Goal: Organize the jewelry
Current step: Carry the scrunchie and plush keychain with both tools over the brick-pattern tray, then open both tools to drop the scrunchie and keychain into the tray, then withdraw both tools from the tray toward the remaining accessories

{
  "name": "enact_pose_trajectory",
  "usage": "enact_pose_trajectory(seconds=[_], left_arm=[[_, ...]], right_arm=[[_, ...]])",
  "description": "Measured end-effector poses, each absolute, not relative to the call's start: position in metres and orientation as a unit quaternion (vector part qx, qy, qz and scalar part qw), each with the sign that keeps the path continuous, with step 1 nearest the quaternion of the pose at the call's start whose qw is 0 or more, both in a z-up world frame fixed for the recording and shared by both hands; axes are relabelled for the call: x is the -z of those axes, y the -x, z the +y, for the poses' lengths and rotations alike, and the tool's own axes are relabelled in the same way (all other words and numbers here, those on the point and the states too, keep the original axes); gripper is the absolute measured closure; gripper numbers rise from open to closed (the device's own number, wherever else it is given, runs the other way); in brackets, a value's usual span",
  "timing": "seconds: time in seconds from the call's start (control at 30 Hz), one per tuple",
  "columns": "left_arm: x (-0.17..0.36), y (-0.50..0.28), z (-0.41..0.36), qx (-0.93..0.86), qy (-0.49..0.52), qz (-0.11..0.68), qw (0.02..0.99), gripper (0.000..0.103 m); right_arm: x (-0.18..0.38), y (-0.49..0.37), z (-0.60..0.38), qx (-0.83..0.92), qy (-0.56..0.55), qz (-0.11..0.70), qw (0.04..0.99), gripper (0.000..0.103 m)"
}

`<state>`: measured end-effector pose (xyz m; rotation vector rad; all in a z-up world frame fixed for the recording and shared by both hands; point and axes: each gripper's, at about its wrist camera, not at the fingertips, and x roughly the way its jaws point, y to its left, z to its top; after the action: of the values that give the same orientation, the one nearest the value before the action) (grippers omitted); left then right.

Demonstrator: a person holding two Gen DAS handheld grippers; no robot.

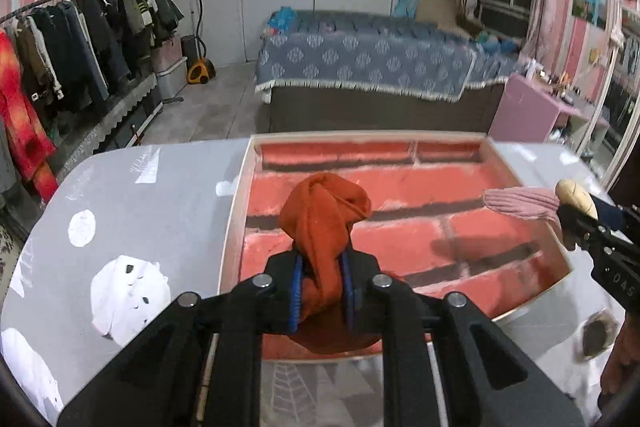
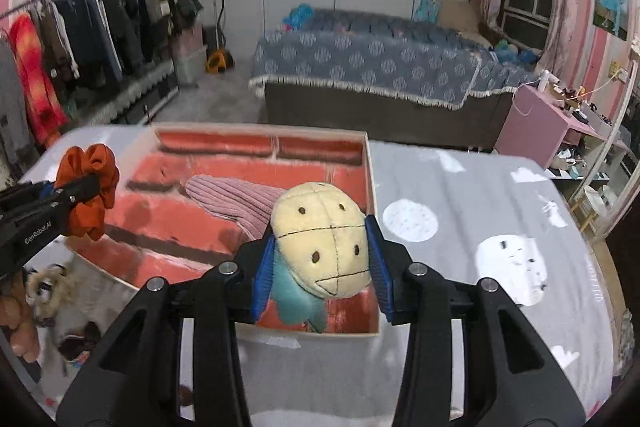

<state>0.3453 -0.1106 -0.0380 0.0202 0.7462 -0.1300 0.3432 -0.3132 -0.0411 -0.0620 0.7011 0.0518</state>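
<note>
My left gripper [image 1: 320,291] pinches the orange scrunchie [image 1: 324,219], which hangs above the near-left compartments of the red-lined tray [image 1: 240,187]. My right gripper [image 2: 322,277] clamps the plush hair accessory [image 2: 320,243], its pink ribbed end [image 2: 236,199] pointing left across the tray's centre. Both items sit over the tray interior, the compartments directly beneath. Judgement: next step is lowering and releasing, left hand serving the tray's left side.

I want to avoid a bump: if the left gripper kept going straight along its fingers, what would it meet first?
Probably the red-lined floor of the divided wooden tray. The left gripper, shut on the orange fabric scrunchie, points down into it; depth is unclear.
</note>
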Motion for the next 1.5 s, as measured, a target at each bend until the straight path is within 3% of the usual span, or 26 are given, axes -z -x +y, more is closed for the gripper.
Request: enact_pose_trajectory(seconds=[0.37, 0.43, 0.47, 0.5, 0.7, 1.0, 1.2, 1.37, 1.5], left_arm=[[0.077, -0.362, -0.104, 0.075, 0.016, 0.423, 0.903, 0.081], [0.083, -0.364, -0.105, 0.074, 0.012, 0.431, 0.899, 0.068], [0.083, -0.364, -0.105, 0.07, 0.015, 0.433, 0.899, 0.051], [0.081, -0.364, -0.104, 0.07, 0.023, 0.43, 0.9, 0.042], [0.052, -0.355, -0.097, 0.068, 0.026, 0.403, 0.912, 0.033], [-0.032, -0.301, -0.075, 0.075, 0.025, 0.329, 0.941, 0.028], [-0.079, -0.222, -0.043, 0.067, 0.009, 0.263, 0.962, 0.023], [-0.084, -0.15, -0.008, 0.036, 0.003, 0.225, 0.974, 0.021], [-0.055, -0.098, 0.011, 0.006, -0.009, 0.216, 0.976, 0.021]], right_arm=[[0.1, -0.377, -0.317, -0.017, 0.03, 0.412, 0.911, 0.056], [0.1, -0.376, -0.319, -0.019, 0.025, 0.413, 0.91, 0.052], [0.099, -0.375, -0.318, -0.02, 0.026, 0.414, 0.91, 0.051], [0.098, -0.374, -0.318, -0.021, 0.027, 0.413, 0.91, 0.05], [0.078, -0.36, -0.326, -0.028, 0.009, 0.396, 0.918, 0.036], [-0.006, -0.303, -0.342, -0.036, 0.004, 0.308, 0.951, 0.035], [-0.067, -0.211, -0.353, -0.045, 0.025, 0.232, 0.971, 0.026], [-0.078, -0.14, -0.373, -0.035, 0.018, 0.189, 0.981, 0.021], [-0.057, -0.089, -0.389, -0.013, 0.003, 0.183, 0.983, 0.021]])
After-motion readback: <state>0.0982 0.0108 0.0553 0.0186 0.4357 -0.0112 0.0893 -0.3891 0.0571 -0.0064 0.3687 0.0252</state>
